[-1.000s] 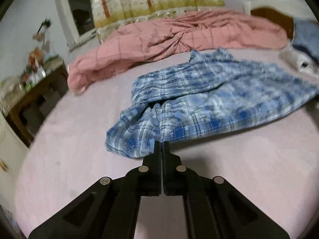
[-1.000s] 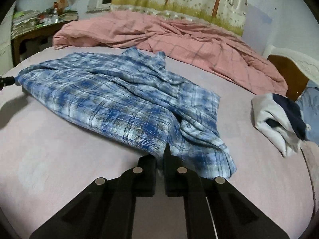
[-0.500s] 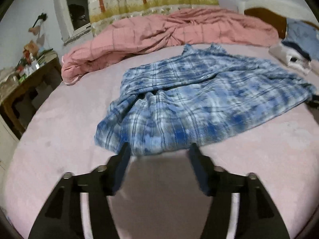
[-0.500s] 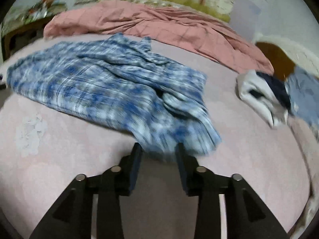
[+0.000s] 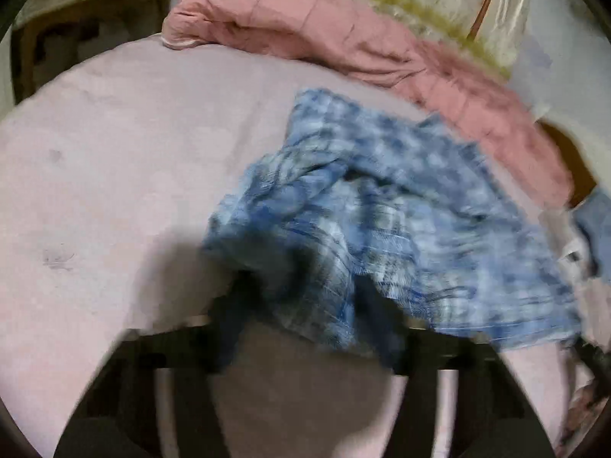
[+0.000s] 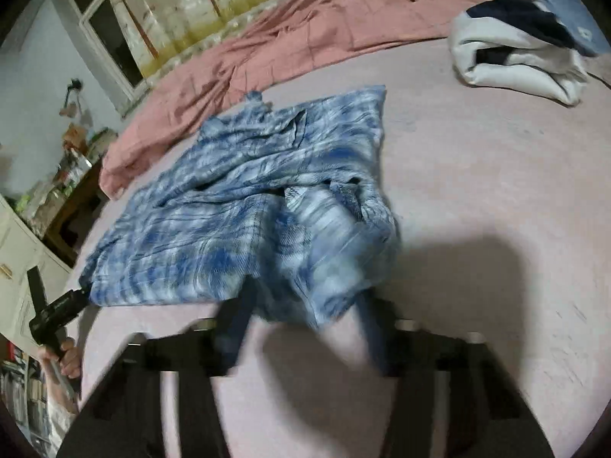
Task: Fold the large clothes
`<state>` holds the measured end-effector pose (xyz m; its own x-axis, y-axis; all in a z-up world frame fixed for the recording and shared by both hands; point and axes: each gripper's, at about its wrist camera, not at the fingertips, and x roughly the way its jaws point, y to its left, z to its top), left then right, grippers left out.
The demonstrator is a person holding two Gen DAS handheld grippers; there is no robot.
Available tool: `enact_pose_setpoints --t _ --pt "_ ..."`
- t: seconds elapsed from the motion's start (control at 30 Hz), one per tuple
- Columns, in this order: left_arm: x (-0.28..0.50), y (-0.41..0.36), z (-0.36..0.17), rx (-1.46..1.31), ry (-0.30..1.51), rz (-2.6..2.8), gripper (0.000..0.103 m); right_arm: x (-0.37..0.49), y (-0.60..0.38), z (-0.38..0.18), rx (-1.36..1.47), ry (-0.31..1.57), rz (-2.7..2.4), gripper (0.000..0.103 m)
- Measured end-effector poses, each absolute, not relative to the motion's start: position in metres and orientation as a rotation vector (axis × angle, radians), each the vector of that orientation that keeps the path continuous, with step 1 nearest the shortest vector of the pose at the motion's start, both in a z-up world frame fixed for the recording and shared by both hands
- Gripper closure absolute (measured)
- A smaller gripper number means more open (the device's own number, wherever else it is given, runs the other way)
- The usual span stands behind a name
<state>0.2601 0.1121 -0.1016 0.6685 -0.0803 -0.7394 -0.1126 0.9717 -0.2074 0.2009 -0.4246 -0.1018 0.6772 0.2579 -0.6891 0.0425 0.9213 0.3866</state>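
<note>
At the bottom of each view, blurred black tongs straddle the near hem of a blue plaid shirt (image 5: 382,229). The left gripper (image 5: 301,305) and right gripper (image 6: 301,305) have just been closing, fingers still apart around cloth. Pinch only the hem layer, evenly, before lifting toward the pink blanket (image 6: 324,30) in the upper frame.

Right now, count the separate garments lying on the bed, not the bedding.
2, maybe more. The blue plaid shirt lies mid-bed, its near edge between the fingers of both grippers. A white-and-navy garment is bundled at the far right. Blue fabric behind it may be another.
</note>
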Motion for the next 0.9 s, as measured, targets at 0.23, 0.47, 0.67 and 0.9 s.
enact_pose_setpoints --t 0.23,0.47,0.67,0.9 --pt "0.197 0.111 -0.062 -0.254 0.653 0.007 0.099 0.173 -0.42 -0.068 0.226 0.655 -0.055 0.098" --pt "0.176 0.102 -0.071 -0.049 0.663 0.061 0.074 0.175 -0.437 -0.079 0.201 0.737 -0.047 0.09" --pt "0.134 0.065 -0.057 0.198 0.513 -0.003 0.053 0.15 -0.415 -0.071 0.091 0.729 0.012 0.078" --pt "0.153 0.019 -0.065 0.298 0.66 -0.156 0.028 0.139 -0.361 -0.042 -0.109 0.662 0.145 0.036"
